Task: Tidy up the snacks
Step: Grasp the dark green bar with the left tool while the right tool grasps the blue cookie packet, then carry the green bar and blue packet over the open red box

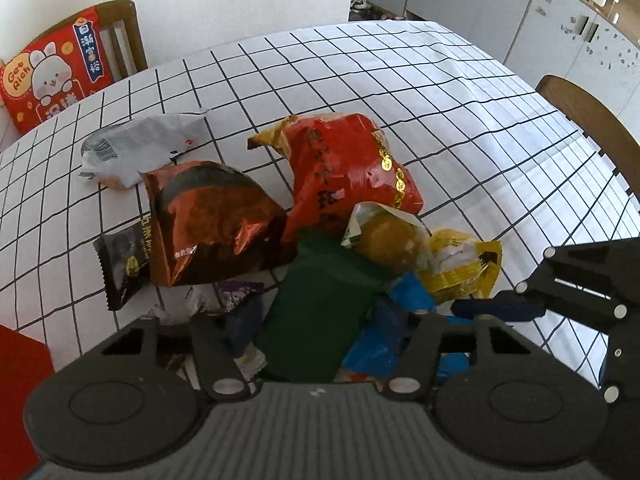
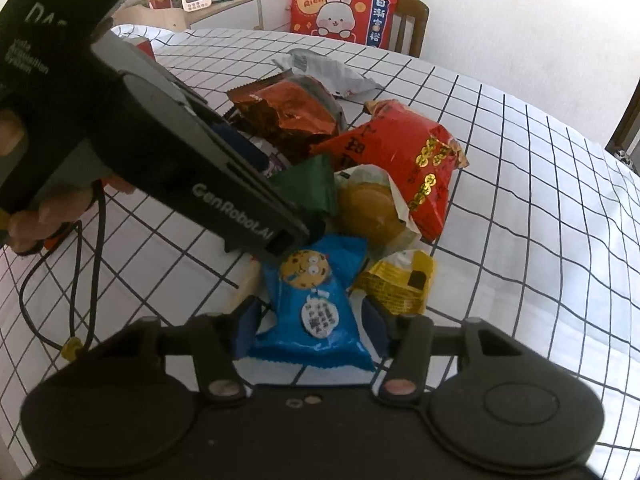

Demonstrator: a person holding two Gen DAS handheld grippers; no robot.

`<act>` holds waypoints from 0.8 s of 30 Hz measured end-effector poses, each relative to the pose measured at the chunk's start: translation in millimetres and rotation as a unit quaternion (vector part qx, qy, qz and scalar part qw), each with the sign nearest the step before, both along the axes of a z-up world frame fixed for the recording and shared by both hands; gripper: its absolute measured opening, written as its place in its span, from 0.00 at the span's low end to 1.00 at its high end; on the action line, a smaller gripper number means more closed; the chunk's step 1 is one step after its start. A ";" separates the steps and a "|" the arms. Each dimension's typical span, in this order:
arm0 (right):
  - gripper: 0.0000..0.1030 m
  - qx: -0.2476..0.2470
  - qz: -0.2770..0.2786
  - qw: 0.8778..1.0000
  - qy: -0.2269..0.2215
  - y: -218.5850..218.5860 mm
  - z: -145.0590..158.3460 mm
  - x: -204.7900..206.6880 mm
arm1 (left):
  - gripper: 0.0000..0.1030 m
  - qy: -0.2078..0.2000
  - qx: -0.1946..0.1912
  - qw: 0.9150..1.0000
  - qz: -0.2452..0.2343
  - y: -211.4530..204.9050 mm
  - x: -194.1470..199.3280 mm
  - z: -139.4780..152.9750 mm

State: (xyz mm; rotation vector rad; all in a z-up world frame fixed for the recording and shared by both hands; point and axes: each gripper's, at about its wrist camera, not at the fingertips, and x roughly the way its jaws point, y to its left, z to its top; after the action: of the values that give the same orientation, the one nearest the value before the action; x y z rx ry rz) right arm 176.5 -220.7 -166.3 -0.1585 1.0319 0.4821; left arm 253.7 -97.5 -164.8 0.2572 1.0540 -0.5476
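Note:
A heap of snack packets lies on the checked tablecloth (image 1: 440, 92). My left gripper (image 1: 314, 320) points down at a dark green packet (image 1: 320, 304), which lies between its blue pads with a thin gap on each side. My right gripper (image 2: 310, 328) has its pads pressed against both sides of a blue cookie packet (image 2: 316, 300). Around them lie a big red bag (image 1: 352, 168), a copper-brown bag (image 1: 208, 220), a clear-wrapped yellow cake (image 1: 388, 240) and a yellow packet (image 1: 460, 268). In the right wrist view the left gripper's housing (image 2: 224, 200) covers part of the green packet (image 2: 308, 184).
A grey-white bag (image 1: 140, 148), a black packet (image 1: 120, 264) and a purple packet (image 1: 236, 292) lie at the heap's left. Chairs stand at the table's far left, with a red cushion (image 1: 52, 76), and right (image 1: 580, 112). A black cable (image 2: 92, 240) trails from the hand (image 2: 40, 216).

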 end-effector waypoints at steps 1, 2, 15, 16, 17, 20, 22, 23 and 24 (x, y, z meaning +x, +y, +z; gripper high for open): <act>0.46 0.001 -0.002 1.000 0.001 0.2 -0.5 0.5 | 0.56 0.002 -0.001 1.000 0.002 0.2 0.7 -0.1; 0.46 0.001 -0.005 1.000 0.002 0.6 -0.7 0.9 | 0.53 0.003 -0.002 1.000 0.004 0.4 1.2 0.0; 0.39 0.021 -0.042 0.999 0.010 -3.7 7.8 -6.7 | 0.46 0.006 -0.012 0.998 0.061 12.7 -7.1 10.6; 0.39 0.025 -0.044 0.999 0.010 -4.7 10.6 -9.0 | 0.46 0.007 -0.015 0.998 0.068 14.9 -8.9 12.4; 0.39 0.027 -0.047 0.998 0.009 -6.6 13.1 -11.2 | 0.46 0.008 -0.019 0.997 0.075 18.0 -11.4 14.9; 0.39 0.032 -0.052 0.998 0.009 -12.1 20.0 -17.1 | 0.45 0.000 -0.030 0.995 0.091 24.2 -21.5 22.9; 0.39 0.033 -0.053 0.998 0.008 -13.1 25.7 -22.8 | 0.44 0.000 -0.039 0.994 0.103 29.2 -29.4 28.2; 0.39 0.034 -0.053 0.998 0.007 -13.6 28.4 -25.5 | 0.44 -0.001 -0.042 0.993 0.108 31.0 -33.6 30.8; 0.39 0.036 -0.053 0.998 0.006 -14.7 31.9 -28.4 | 0.44 -0.003 -0.045 0.993 0.112 32.1 -37.4 32.7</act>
State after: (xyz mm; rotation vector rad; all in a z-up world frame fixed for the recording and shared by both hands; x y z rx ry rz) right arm 148.1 -235.4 -134.3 -0.0365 1.0283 0.4230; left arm 216.3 -65.4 -132.1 0.0608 1.0335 -0.3907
